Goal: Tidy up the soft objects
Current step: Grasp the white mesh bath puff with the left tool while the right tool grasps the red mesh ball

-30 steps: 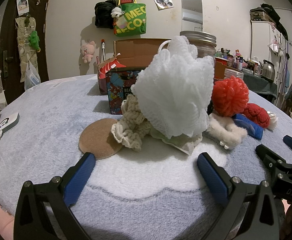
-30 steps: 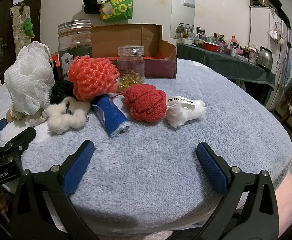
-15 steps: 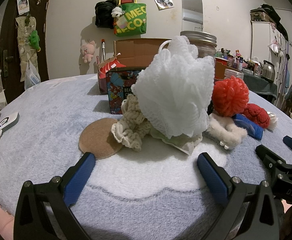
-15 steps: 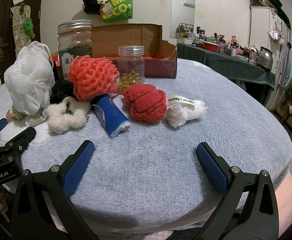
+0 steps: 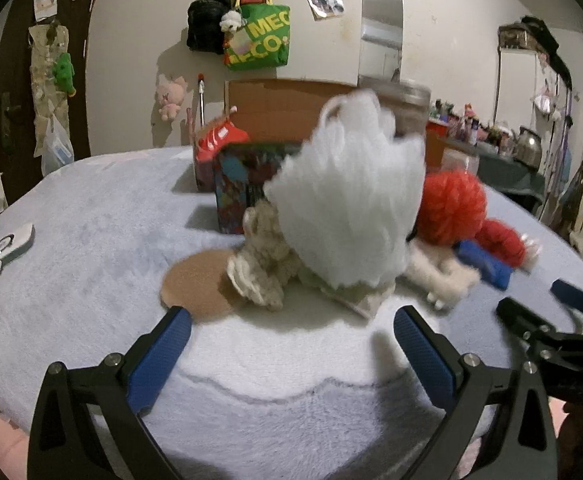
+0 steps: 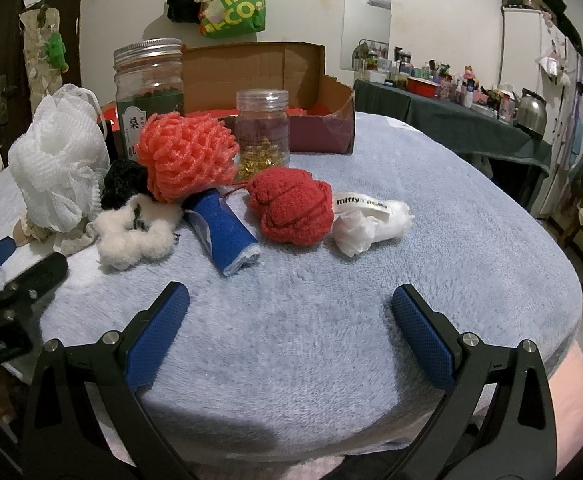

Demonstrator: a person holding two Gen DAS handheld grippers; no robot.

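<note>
Soft things lie in a row on the blue fleece table. A white mesh pouf [image 5: 347,204] [image 6: 57,164] stands ahead of my open left gripper [image 5: 291,344], with a cream crochet piece [image 5: 263,264] at its foot. Further right are a coral mesh ball [image 6: 187,156], a black fluffy piece [image 6: 125,184], a white furry scrunchie [image 6: 135,236], a rolled blue cloth [image 6: 227,236], a red knit ball [image 6: 291,210] and a white cloth with a "miffy" label [image 6: 371,220]. My right gripper [image 6: 289,320] is open and empty, short of the red ball.
A brown cork coaster [image 5: 199,280] lies left of the crochet piece. Behind the row stand a tall metal-lidded jar [image 6: 149,88], a small clear jar [image 6: 263,132], an open cardboard box [image 6: 291,92] and a patterned box [image 5: 243,184]. A white device [image 5: 5,248] lies far left.
The left wrist view is now blurred and the objects sit slightly higher and nearer, so the left gripper has begun moving. The right gripper and all objects stay put.
</note>
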